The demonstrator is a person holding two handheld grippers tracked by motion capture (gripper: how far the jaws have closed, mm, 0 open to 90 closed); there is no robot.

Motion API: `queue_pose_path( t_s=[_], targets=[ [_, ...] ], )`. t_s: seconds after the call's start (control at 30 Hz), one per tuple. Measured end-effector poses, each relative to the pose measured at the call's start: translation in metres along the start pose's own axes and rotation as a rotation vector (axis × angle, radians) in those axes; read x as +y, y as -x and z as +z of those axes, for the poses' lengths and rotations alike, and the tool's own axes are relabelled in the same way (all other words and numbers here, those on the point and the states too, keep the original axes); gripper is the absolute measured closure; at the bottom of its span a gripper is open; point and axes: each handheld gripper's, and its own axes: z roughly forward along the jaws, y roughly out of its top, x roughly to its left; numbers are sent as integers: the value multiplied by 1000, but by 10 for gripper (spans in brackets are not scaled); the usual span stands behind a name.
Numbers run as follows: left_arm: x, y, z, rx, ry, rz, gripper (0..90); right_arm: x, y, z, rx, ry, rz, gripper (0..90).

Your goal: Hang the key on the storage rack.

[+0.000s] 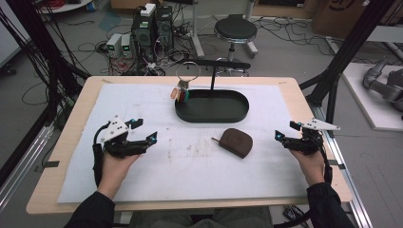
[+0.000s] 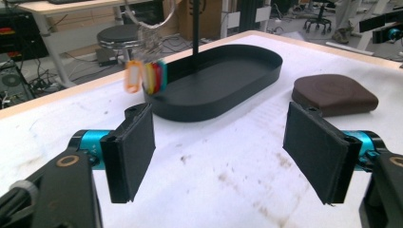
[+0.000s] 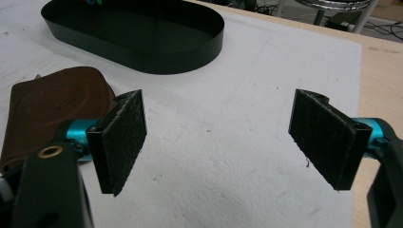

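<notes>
Two claws rest on the white surface (image 1: 142, 109), both spread wide and empty. Ahead and right of the left claw (image 1: 145, 130) stands a black oval tray (image 1: 212, 114), a post rising inside it; coloured tags (image 1: 182, 94) hang on a ring at its near-left rim. Just left of the right claw (image 1: 284, 131) lies a brown pouch (image 1: 236, 141).

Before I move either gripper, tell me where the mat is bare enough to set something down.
Free: the mat left of the black tray, and the near strip between the left gripper and right gripper. Crowded: around the brown pouch and hanging key tags.
</notes>
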Motion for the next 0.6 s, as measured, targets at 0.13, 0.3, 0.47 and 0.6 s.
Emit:
queue_pose_path(
  t_s=[0.13, 0.3, 0.47, 0.6],
  targets=[
    [-8, -1, -7, 14, -5, -8, 244, 0, 0, 2, 6, -3, -6, 205],
    [-11, 0, -8, 14, -4, -10, 244, 0, 0, 2, 8, -2, -7, 205],
    [-12, 2, -4, 11, -13, 1, 244, -1, 0, 2, 14, -6, -6, 204],
    [-14, 3, -2, 9, -15, 3, 244, -1, -1, 2, 16, -5, -8, 204]
  ],
)
